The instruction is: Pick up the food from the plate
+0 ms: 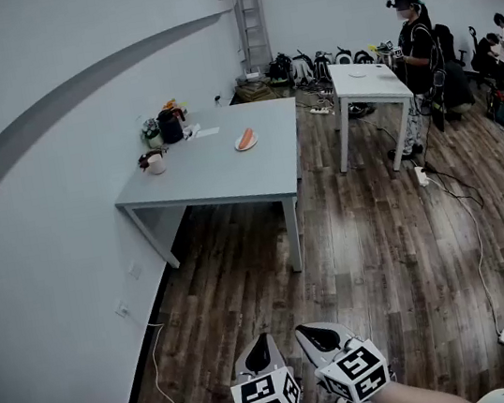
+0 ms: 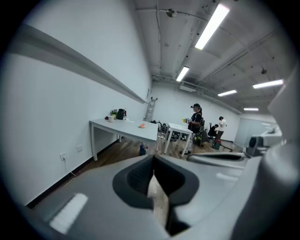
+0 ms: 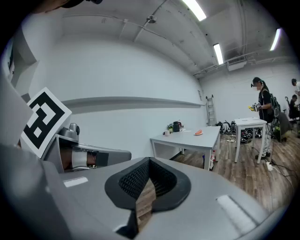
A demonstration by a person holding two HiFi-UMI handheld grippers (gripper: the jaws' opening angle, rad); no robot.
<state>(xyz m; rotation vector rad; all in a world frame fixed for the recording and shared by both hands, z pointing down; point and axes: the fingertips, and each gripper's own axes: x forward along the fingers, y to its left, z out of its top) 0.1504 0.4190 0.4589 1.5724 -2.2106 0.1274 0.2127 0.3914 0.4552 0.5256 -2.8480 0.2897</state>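
Head view showed the grey tabletop [image 1: 218, 168] standing well ahead of both grippers, across the wooden floor [image 1: 383, 251]. The left gripper [image 1: 258, 348] and right gripper [image 1: 319, 335] were low and side by side, each with its jaws closed together on nothing. Far ahead of them on the tabletop sat a small white plate [image 1: 247, 146] carrying an orange, elongated piece of food [image 1: 245, 137]. It looked light, probably soft and perhaps slick. I'd take it gently across its narrow middle.
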